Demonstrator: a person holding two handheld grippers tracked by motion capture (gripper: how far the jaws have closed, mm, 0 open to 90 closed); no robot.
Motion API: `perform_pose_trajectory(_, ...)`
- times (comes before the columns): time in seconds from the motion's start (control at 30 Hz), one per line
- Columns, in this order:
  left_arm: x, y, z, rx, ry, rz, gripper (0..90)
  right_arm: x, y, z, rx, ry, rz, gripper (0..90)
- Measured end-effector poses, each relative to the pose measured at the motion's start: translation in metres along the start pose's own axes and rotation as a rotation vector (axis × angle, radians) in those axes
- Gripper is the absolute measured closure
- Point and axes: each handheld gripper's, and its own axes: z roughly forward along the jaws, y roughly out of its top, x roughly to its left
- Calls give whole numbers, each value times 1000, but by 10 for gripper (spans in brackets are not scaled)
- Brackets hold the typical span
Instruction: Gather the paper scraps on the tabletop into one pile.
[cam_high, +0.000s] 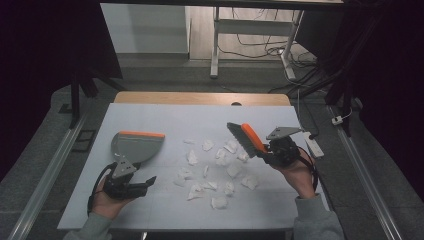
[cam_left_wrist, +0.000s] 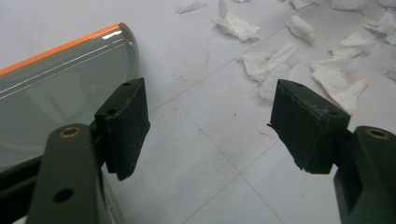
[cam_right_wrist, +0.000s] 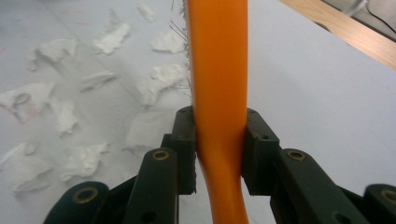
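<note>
Your right tool (cam_high: 262, 150) pinches the brush (cam_high: 246, 138) at three o'clock of the paper scraps (cam_high: 215, 172). Your left tool (cam_high: 145, 183), spread and empty, should grip the dustpan (cam_high: 136, 145) at nine o'clock and hold it flat on the tabletop (cam_high: 165, 117).

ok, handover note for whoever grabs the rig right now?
Right gripper: shut on the orange brush, raised over the paper scraps.
Left gripper: open, holding nothing, beside the dustpan, which lies flat at table left.
Done: brush picked up.
Left: likely grip the dustpan, sweep the scraps in. None are in it yet.
</note>
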Motion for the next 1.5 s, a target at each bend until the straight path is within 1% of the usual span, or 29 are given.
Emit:
perform_pose_trajectory(0.13,4,-1,3,8,-2,-7,289,-6,-3,0,37,-37,29,698)
perform_pose_trajectory(0.23,4,-3,7,18,-6,-4,289,-13,-6,1,68,-72,59,698)
perform_pose_trajectory(0.33,2,-4,9,30,-8,7,288,-22,-9,6,99,-97,87,698)
perform_pose_trajectory(0.4,2,-4,9,31,-9,5,288,-26,-12,10,122,-113,112,698)
perform_pose_trajectory(0.47,2,-4,9,30,-9,5,288,-29,-13,13,139,-124,126,698)
perform_pose_trajectory(0.57,2,-4,11,35,-15,8,289,-31,-13,18,162,-142,115,698)
perform_pose_trajectory(0.63,2,-5,13,41,-15,11,289,-32,-13,23,181,-145,121,698)
perform_pose_trajectory(0.7,2,-5,13,43,-17,11,288,-33,-11,28,205,-157,116,698)
perform_pose_trajectory(0.77,2,-5,13,41,-17,12,288,-34,-10,34,227,-167,119,698)
perform_pose_trajectory(0.83,2,-5,12,38,-16,11,288,-34,-9,42,256,-180,108,698)
perform_pose_trajectory(0.9,2,-6,12,39,-16,11,288,-34,-7,51,282,-183,100,699)
perform_pose_trajectory(0.97,2,-6,13,41,-17,11,288,-31,-4,59,298,-174,86,699)
perform_pose_trajectory(1.03,2,-6,13,43,-19,11,289,-25,1,65,293,-152,74,699)
perform_pose_trajectory(1.1,2,-6,13,42,-21,11,291,-16,6,70,303,-139,26,700)
perform_pose_trajectory(1.17,2,-6,13,42,-22,10,292,-6,10,75,314,-122,1,701)
perform_pose_trajectory(1.2,2,-6,13,42,-22,10,293,0,12,77,320,-126,-20,701)
perform_pose_trajectory(1.3,2,-6,12,43,-21,11,293,16,17,81,339,-111,-66,701)
perform_pose_trajectory(1.33,2,-6,12,42,-21,11,293,20,18,81,336,-98,-71,701)
perform_pose_trajectory(1.37,2,-6,12,41,-22,11,293,24,20,80,330,-70,-68,702)
perform_pose_trajectory(1.43,1,-6,12,41,-22,12,294,30,23,78,303,3,-66,701)
perform_pose_trajectory(1.47,1,-6,12,42,-24,12,294,30,24,76,284,30,-65,701)
perform_pose_trajectory(1.5,2,-6,12,43,-24,13,294,30,26,74,261,43,-60,701)
